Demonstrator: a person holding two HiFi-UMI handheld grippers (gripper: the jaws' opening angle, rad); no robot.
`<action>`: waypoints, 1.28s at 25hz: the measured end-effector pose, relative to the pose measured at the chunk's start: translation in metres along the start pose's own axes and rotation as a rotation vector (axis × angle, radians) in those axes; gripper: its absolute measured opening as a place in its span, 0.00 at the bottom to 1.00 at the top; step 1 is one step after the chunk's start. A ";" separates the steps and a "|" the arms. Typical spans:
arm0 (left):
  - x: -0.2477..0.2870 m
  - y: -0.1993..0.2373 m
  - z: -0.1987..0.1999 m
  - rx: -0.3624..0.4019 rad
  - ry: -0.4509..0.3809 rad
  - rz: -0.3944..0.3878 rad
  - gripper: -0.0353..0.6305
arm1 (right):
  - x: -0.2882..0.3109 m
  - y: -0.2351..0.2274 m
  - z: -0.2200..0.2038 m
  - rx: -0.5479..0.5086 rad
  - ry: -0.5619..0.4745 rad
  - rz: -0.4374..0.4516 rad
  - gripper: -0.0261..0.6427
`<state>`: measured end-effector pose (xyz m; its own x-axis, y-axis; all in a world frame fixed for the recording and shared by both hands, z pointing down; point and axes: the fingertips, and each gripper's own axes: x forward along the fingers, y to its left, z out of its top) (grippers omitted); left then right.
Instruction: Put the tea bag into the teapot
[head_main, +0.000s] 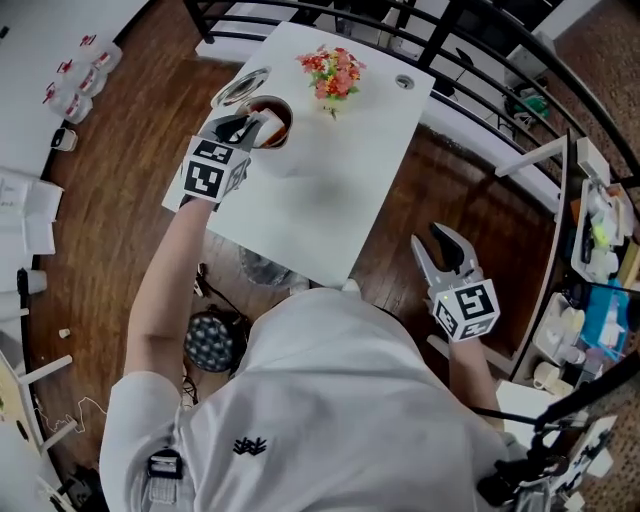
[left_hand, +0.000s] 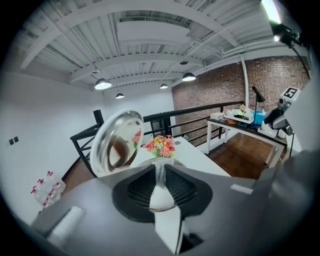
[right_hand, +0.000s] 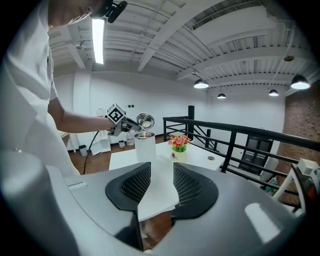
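A white teapot (head_main: 275, 122) stands at the far left of the white table (head_main: 330, 200), its mouth uncovered and brown inside. Its shiny metal lid (head_main: 243, 87) is tipped up beside the mouth, and shows tilted in the left gripper view (left_hand: 116, 142). My left gripper (head_main: 255, 128) hovers right over the mouth, shut on a thin pale thing that looks like the tea bag (left_hand: 161, 192). In the right gripper view the teapot (right_hand: 145, 147) and raised lid (right_hand: 145, 120) sit under that gripper. My right gripper (head_main: 447, 245) hangs off the table's near right corner, open and holding nothing (right_hand: 161, 172).
A small pot of red and yellow flowers (head_main: 332, 72) stands at the table's far middle, with a small round object (head_main: 404, 81) at the far right corner. A black railing (head_main: 470, 60) runs behind the table. Cluttered desks stand at the right (head_main: 600, 250).
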<state>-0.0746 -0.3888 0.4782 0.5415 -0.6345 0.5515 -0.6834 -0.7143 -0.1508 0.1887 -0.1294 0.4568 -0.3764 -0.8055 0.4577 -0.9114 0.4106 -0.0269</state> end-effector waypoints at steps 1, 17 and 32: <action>0.005 -0.001 0.000 0.002 0.012 -0.001 0.14 | -0.002 -0.003 -0.001 0.004 -0.001 -0.004 0.24; 0.035 0.005 -0.019 0.026 0.125 0.023 0.15 | -0.017 -0.022 -0.017 0.054 -0.010 -0.045 0.23; 0.032 0.006 -0.023 0.016 0.118 0.046 0.22 | -0.026 -0.029 -0.026 0.060 -0.002 -0.050 0.23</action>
<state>-0.0726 -0.4065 0.5140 0.4481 -0.6283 0.6360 -0.6977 -0.6905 -0.1906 0.2291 -0.1098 0.4686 -0.3306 -0.8251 0.4582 -0.9374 0.3435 -0.0577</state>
